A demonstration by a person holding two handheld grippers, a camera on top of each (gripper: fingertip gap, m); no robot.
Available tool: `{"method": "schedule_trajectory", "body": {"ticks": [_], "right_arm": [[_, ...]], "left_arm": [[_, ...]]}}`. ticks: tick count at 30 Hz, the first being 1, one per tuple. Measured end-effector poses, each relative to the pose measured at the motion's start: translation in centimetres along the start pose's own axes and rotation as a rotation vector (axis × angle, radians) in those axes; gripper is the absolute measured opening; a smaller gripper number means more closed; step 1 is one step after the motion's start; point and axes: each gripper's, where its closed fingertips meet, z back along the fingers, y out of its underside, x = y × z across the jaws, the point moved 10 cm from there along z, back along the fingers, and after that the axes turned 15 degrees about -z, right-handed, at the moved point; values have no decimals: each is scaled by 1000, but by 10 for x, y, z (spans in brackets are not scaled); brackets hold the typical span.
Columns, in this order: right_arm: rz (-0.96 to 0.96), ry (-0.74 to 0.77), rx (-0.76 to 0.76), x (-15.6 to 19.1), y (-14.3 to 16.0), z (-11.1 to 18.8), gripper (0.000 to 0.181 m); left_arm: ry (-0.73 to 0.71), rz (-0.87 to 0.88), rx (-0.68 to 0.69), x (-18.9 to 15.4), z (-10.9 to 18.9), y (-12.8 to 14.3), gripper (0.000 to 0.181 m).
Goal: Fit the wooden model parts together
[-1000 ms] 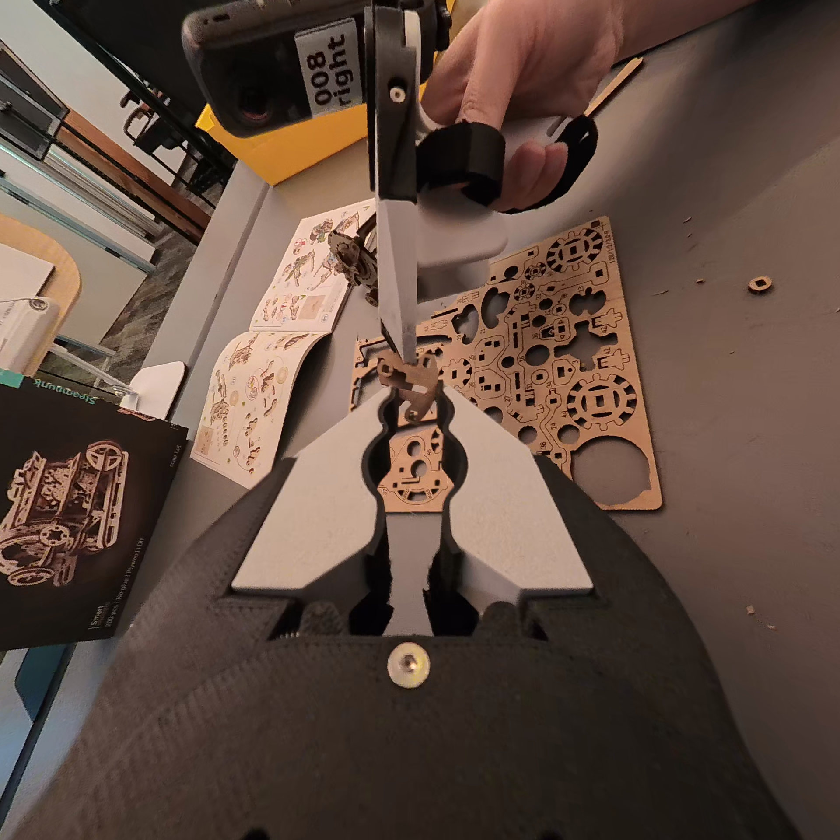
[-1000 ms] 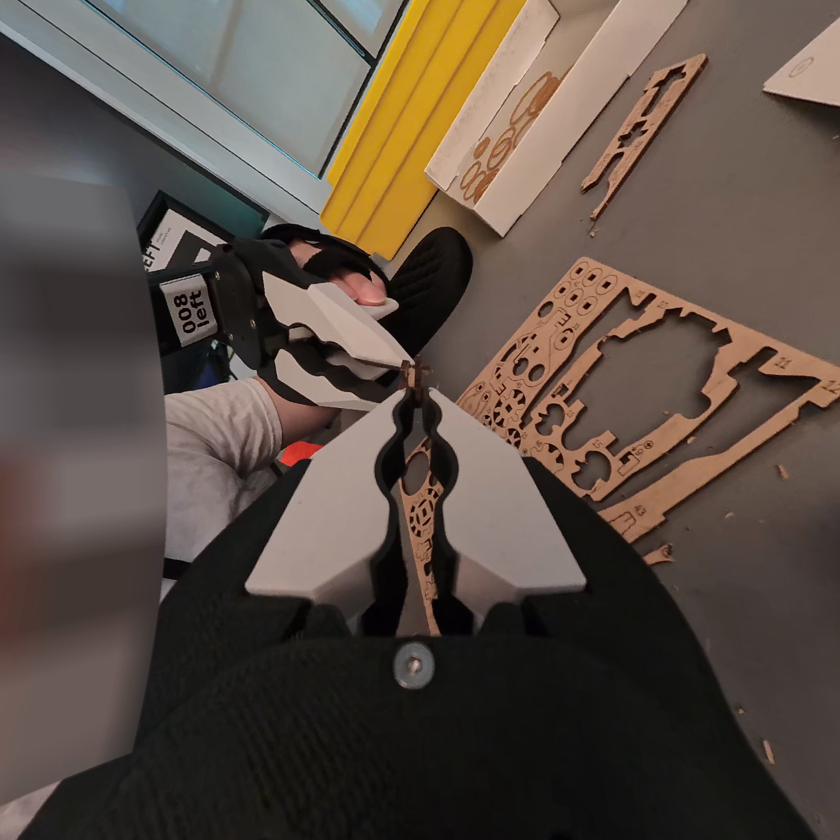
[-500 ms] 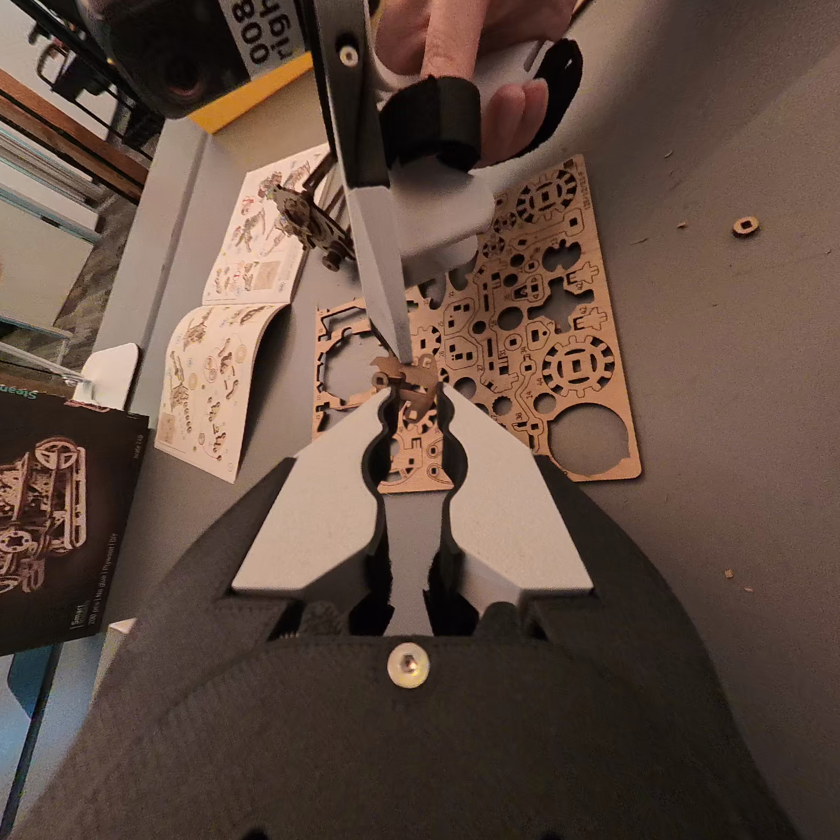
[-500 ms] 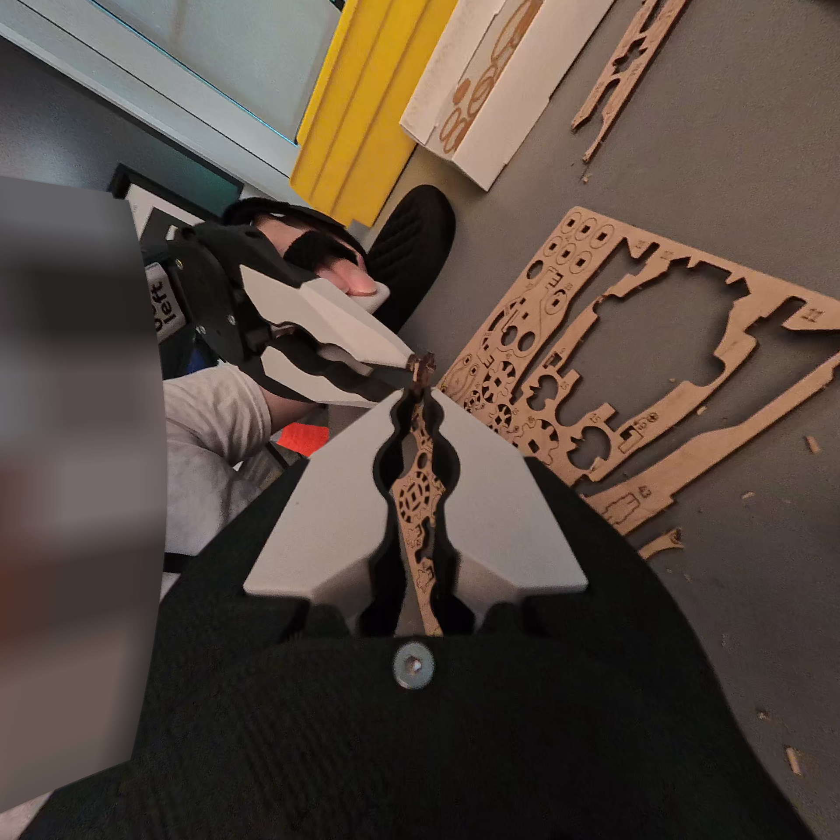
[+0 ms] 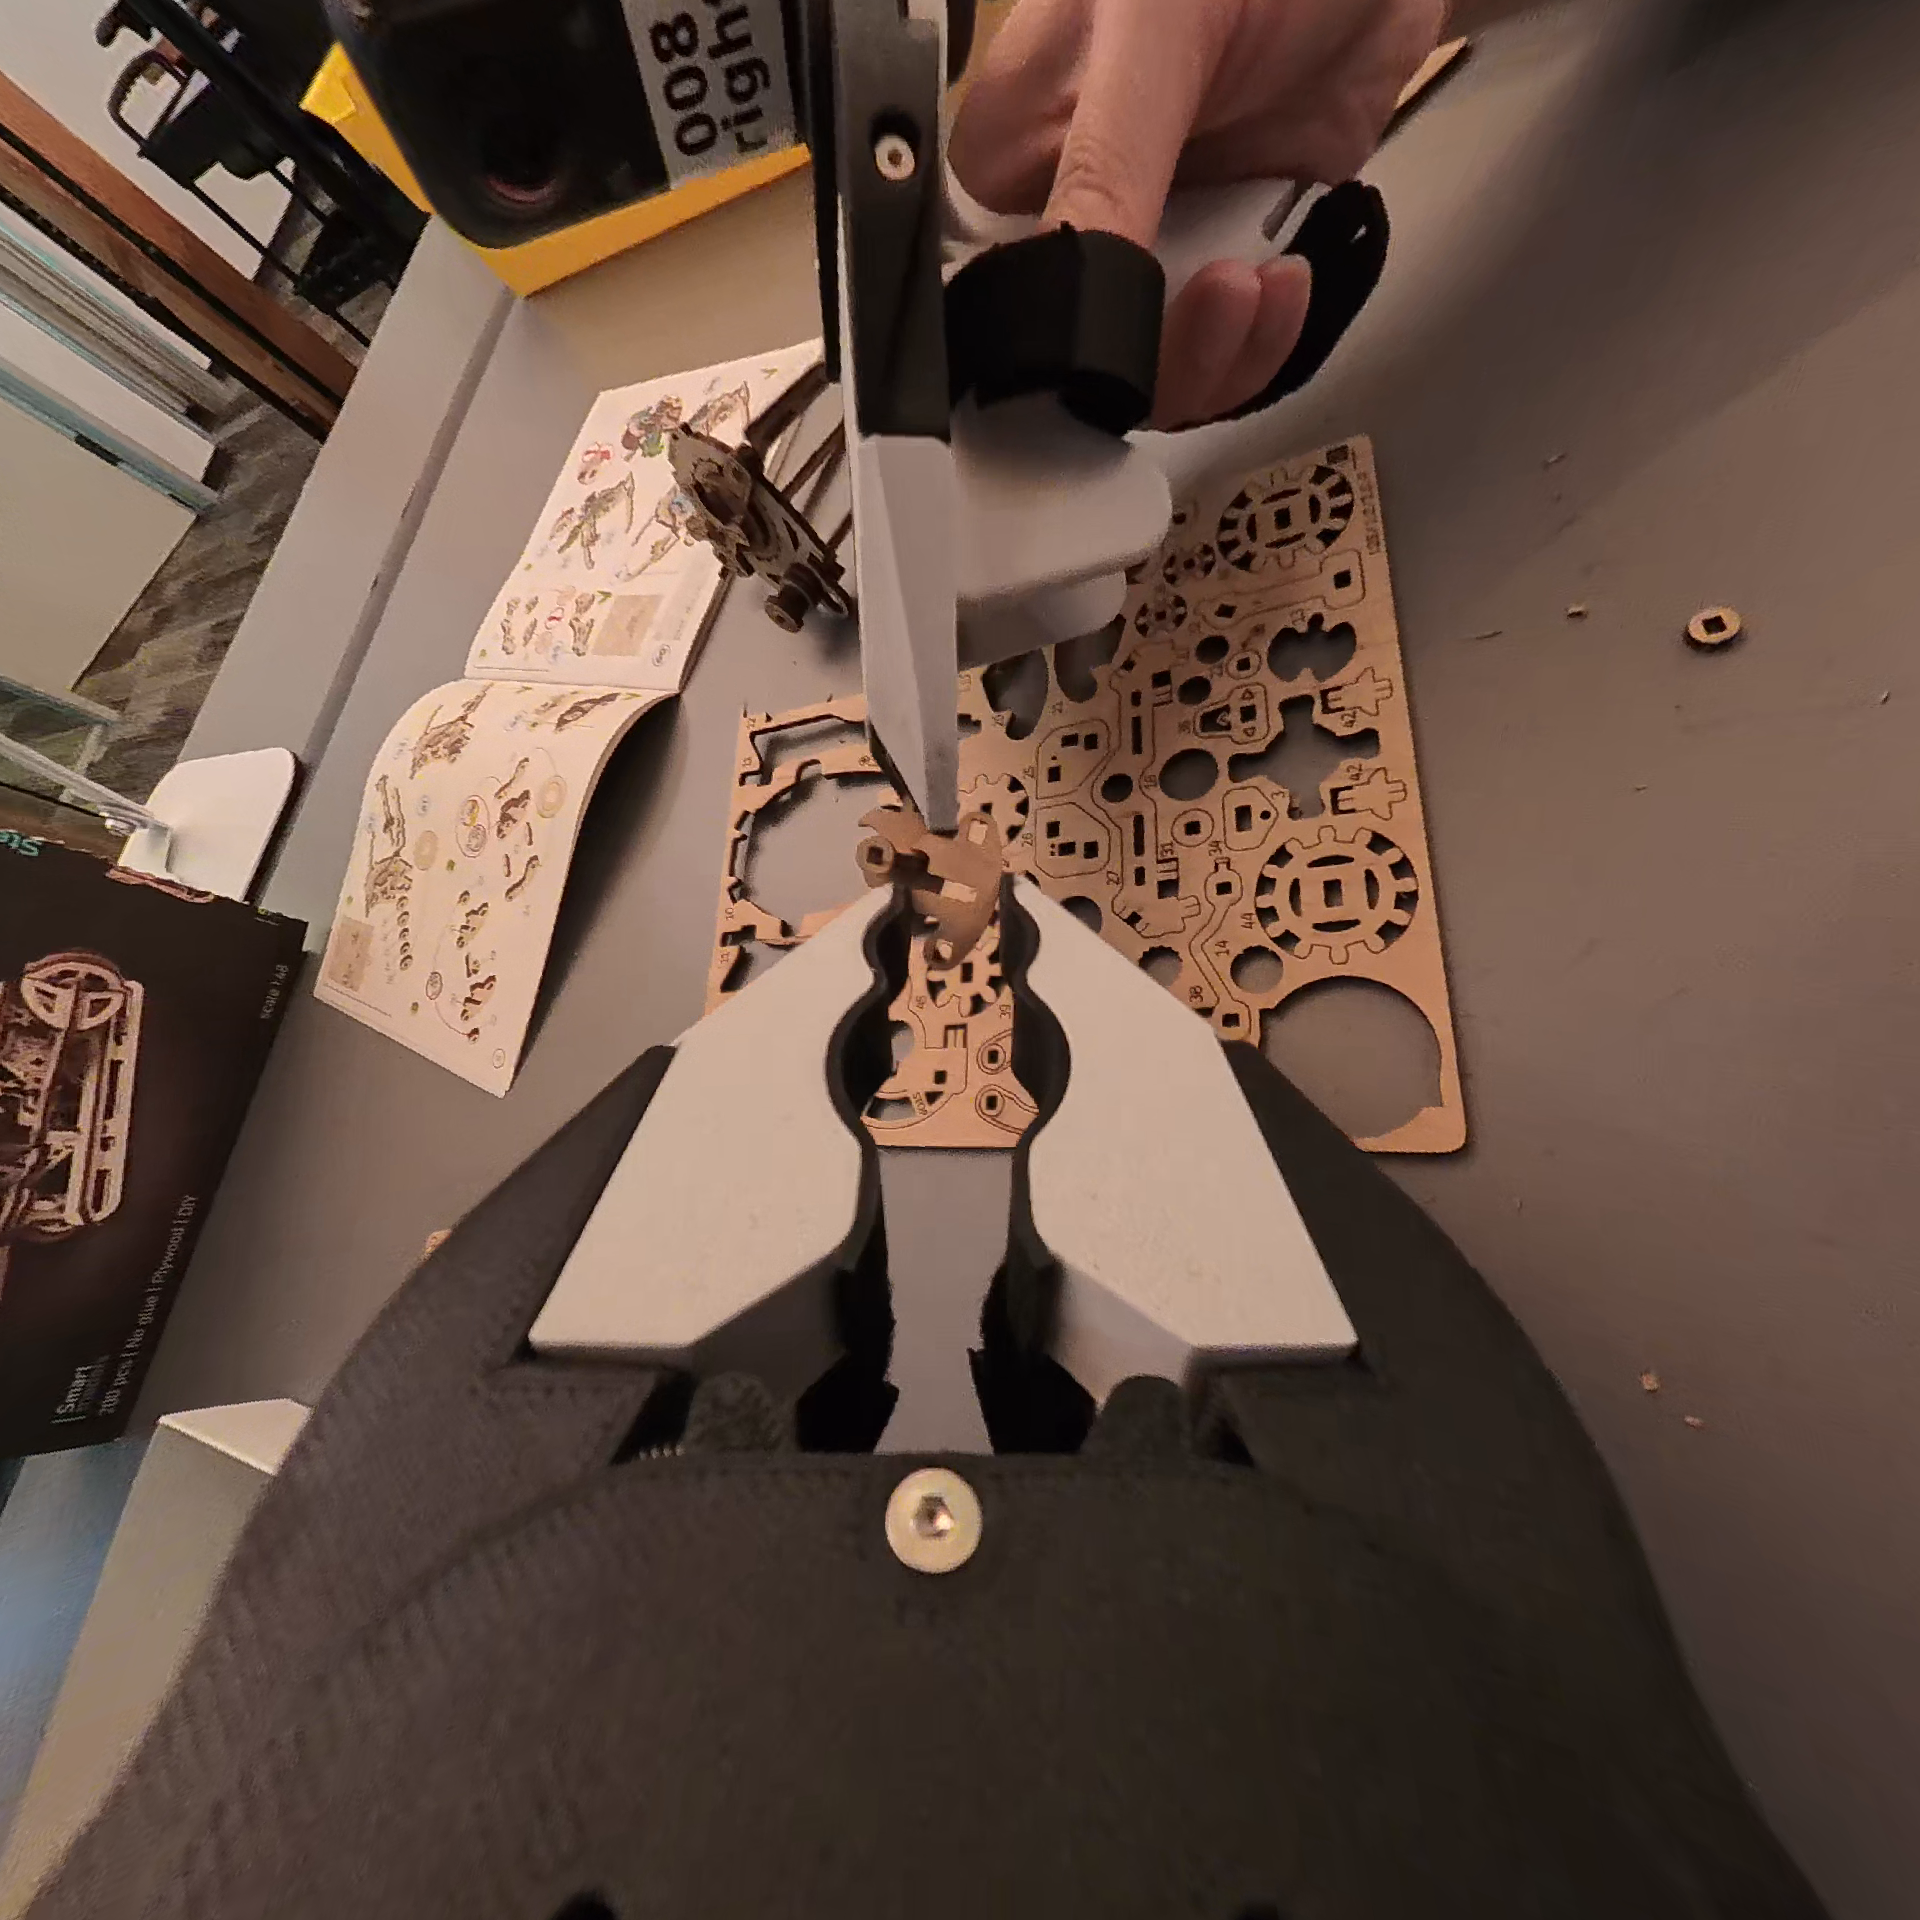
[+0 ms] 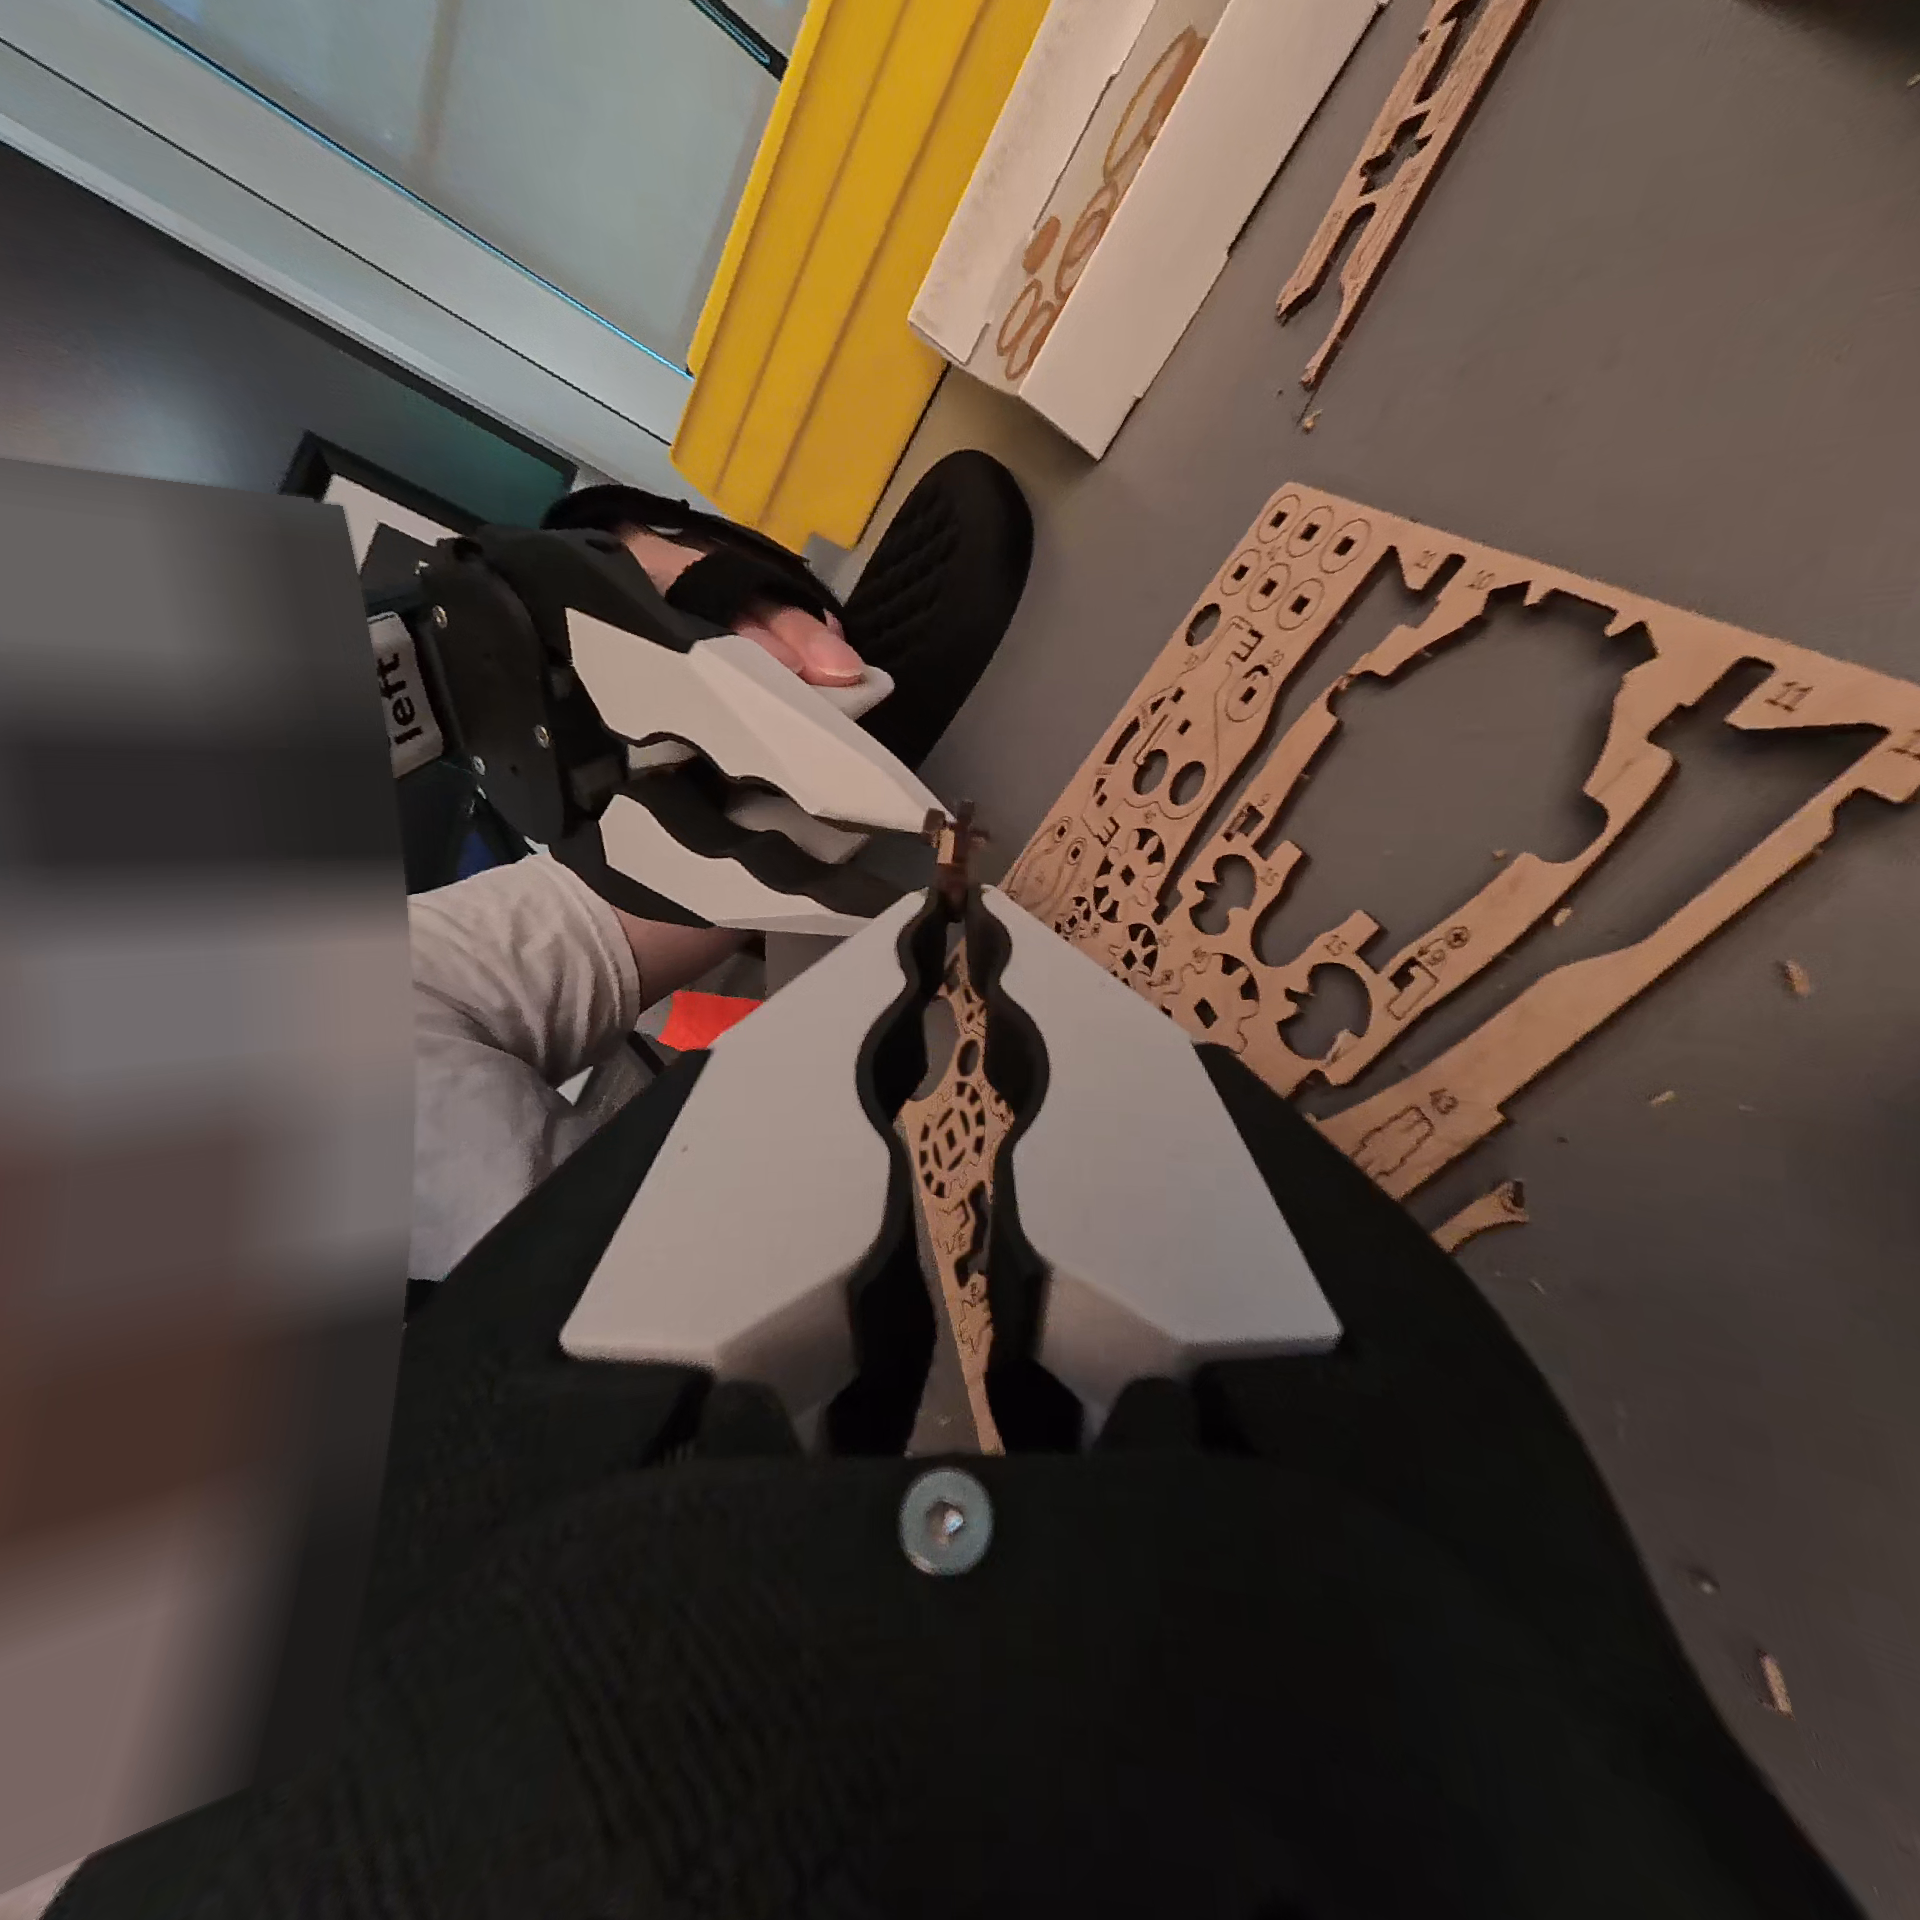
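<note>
**Two tongs meet over a small wooden piece**

Above the grey table, the left tongs pinch a small wooden part at their tips. The right tongs, seen edge-on from the left, are closed on the same cluster; which piece each grips is hard to make out. Below lie one punched sheet, an open booklet and a partly hidden model. The right view shows a second sheet.
</note>
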Motion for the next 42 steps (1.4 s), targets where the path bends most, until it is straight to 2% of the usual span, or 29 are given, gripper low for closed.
{"method": "schedule_trajectory", "body": {"ticks": [10, 14, 22, 37, 42], "right_arm": [[7, -8, -2, 0, 0, 1, 1], [-37, -74, 12, 1, 1, 1, 0], [-44, -58, 25, -3, 2, -2, 0], [140, -68, 4, 11, 4, 0, 0], [143, -93, 5, 15, 5, 0, 1]], "left_arm": [[-41, -23, 5, -1, 0, -2, 20], [-72, -3, 16, 2, 0, -1, 30], [-43, -19, 12, 0, -2, 1, 17], [183, 368, -178, 19, 6, 13, 13], [287, 452, -234, 23, 12, 14, 8]]}}
